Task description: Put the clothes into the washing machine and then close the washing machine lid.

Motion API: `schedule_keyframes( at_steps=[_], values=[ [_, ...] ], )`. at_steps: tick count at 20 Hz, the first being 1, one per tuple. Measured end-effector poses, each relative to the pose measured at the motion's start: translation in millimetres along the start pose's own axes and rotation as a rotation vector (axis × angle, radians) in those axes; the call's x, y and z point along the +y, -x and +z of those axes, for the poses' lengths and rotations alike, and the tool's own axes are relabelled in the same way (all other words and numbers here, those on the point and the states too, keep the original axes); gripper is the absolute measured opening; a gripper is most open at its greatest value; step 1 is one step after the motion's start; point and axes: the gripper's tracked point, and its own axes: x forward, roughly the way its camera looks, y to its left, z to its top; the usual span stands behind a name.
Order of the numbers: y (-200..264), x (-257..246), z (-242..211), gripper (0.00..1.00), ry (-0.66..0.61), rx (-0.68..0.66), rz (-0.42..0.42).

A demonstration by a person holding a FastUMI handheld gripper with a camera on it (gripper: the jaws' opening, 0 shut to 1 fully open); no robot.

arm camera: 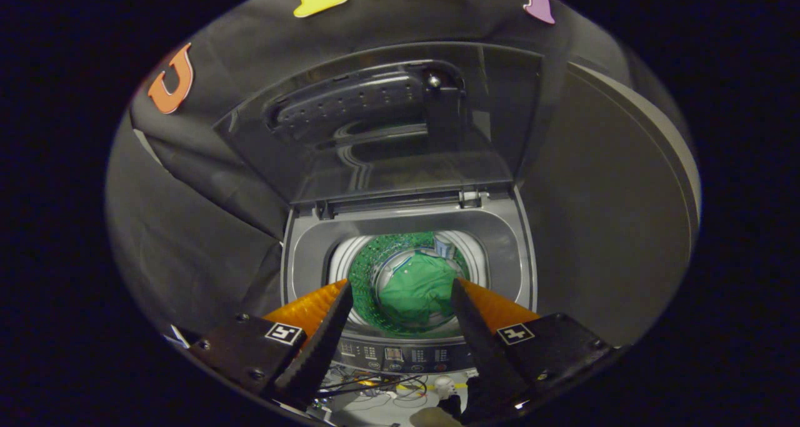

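Observation:
A grey top-loading washing machine point(512, 227) stands ahead of me with its drum open. A green garment point(417, 286) lies at the bottom of the drum, seen between and beyond my fingers. The glass lid point(387, 127) stands raised upright behind the opening, hinged at the back rim. My gripper point(400, 289) hangs above the front of the machine, open, with nothing between its fingers point(325, 327). The control panel point(400, 355) runs along the machine's front edge just under the fingertips.
Black cloth walls close in on the left and behind the machine. A large grey panel point(612, 227) stands to the right of it. Cables point(387, 386) lie on the floor in front of the machine, below my fingers.

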Motion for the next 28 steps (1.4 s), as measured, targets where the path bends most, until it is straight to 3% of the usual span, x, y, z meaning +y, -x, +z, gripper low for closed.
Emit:
schedule_keyframes(
  at_steps=[12,28],
  values=[
    [66,5,41,0.98,0.101,-0.202,-0.023],
    [171,46,145,0.98,0.161,-0.5,-0.006]
  ],
)
